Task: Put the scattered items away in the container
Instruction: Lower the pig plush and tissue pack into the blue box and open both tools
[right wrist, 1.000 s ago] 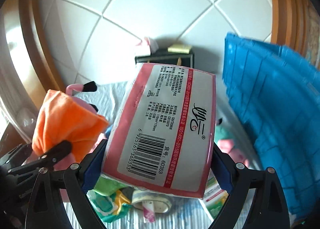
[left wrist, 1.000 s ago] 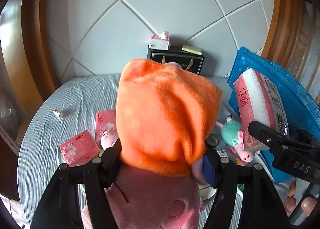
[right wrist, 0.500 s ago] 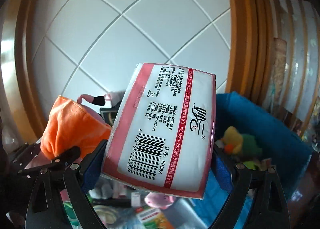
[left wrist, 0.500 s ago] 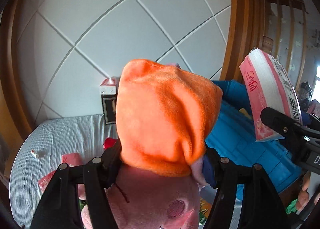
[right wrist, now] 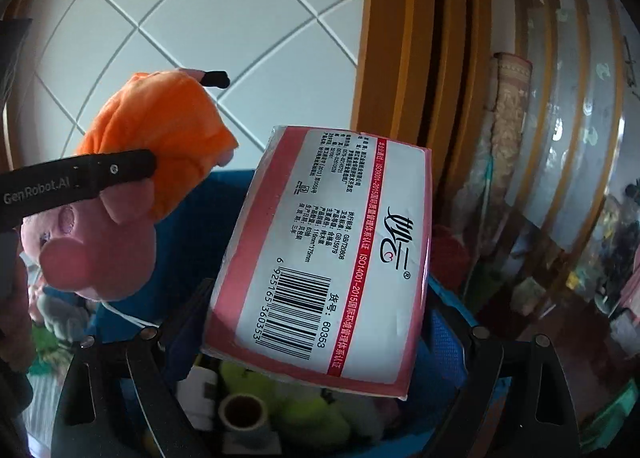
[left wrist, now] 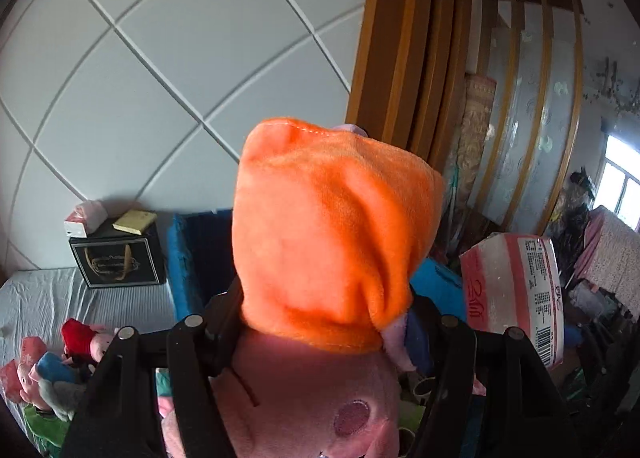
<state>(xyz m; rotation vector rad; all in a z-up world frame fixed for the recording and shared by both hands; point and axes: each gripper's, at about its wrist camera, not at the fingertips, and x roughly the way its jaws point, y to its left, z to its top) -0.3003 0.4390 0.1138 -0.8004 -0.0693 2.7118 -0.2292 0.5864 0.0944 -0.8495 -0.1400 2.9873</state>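
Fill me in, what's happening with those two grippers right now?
A person is tidying items into the blue bin, one gripper in each hand. The left gripper is clamped on a pink plush pig in an orange dress. The right gripper holds a pink tissue pack above the bin, where a tape roll and yellow-green soft things already lie. More plush toys remain on the grey table.
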